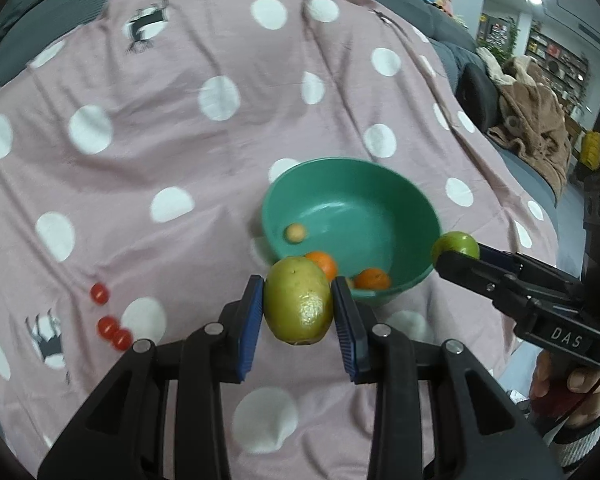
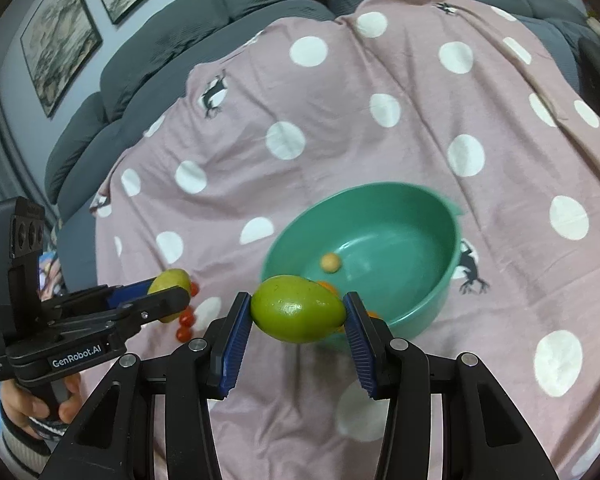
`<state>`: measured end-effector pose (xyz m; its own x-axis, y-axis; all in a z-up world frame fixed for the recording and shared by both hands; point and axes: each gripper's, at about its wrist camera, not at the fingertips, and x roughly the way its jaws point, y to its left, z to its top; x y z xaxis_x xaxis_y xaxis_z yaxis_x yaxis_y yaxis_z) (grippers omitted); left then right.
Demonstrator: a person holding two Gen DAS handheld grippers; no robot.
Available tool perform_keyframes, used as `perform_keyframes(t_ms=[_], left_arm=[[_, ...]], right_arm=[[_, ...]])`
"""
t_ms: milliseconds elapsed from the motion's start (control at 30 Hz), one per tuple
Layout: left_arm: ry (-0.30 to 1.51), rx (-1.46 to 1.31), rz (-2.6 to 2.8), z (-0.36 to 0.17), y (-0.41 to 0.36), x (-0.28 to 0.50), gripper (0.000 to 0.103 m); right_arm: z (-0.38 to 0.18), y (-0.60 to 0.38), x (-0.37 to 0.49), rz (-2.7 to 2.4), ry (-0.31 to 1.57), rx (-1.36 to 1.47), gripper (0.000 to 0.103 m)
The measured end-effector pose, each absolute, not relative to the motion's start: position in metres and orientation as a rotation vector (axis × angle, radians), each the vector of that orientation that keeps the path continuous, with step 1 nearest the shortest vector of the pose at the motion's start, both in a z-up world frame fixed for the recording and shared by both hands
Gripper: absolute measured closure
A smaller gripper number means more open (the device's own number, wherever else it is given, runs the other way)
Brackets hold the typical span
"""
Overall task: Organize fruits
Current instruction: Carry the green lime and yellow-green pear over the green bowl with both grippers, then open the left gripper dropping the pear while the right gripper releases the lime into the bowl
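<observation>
Left claw: the left claw (image 1: 298, 308) is closed on a yellow-green fruit (image 1: 298, 300), which is gripped across its middle between the blue pads and held off the cloth, just short of the bowl's near rim
Right claw: the right claw (image 2: 298, 312) is closed on a green fruit (image 2: 298, 309), which is held lengthwise between the pads, above the cloth and beside the near rim
Bowl: a green bowl (image 1: 396, 184) is seen on the cloth; two orange fruits (image 1: 322, 264) and one small pale round fruit (image 1: 295, 233) lie inside
Loose items: three small red tomatoes (image 1: 108, 326) are left on the cloth, well apart from the bowl, on the left claw's side
Step in hand: both fruits are judged to be on the way to the bowl
Doing it well: each fruit is best carried past the rim and lowered close to the bowl floor before the pads are parted; the two claws are best released one at a time, so that they are kept from crowding each other over the opening; bare floor on the far side is best aimed for, so that the fruit already inside is not struck
Risk: the bowl is judged light on soft bedding, so the rim should not be pressed
Surface: a pink polka-dot sheet (image 2: 380, 160) is spread wrinkled over a grey sofa (image 2: 160, 48)
Room: framed pictures (image 2: 56, 40) are hung on the wall; shelves (image 1: 556, 56) are seen far off
</observation>
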<state>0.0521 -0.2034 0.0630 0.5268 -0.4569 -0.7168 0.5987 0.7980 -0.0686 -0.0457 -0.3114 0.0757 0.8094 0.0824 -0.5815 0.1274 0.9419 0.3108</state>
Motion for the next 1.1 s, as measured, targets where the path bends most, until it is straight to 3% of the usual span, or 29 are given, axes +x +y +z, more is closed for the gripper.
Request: perform_keyframes(t_ms=[533, 1100], left_arm=[[0.829, 0.263, -0.709, 0.031, -0.271, 0.095, 0.069], [0.878, 0.322, -0.683, 0.003, -0.282, 0.105, 0.068]], right_arm=[[0.064, -0.346, -0.015, -0.103, 0.640, 0.314, 0.055], [0.048, -0.352, 0.003, -0.152, 0.702, 0.271, 0.055]])
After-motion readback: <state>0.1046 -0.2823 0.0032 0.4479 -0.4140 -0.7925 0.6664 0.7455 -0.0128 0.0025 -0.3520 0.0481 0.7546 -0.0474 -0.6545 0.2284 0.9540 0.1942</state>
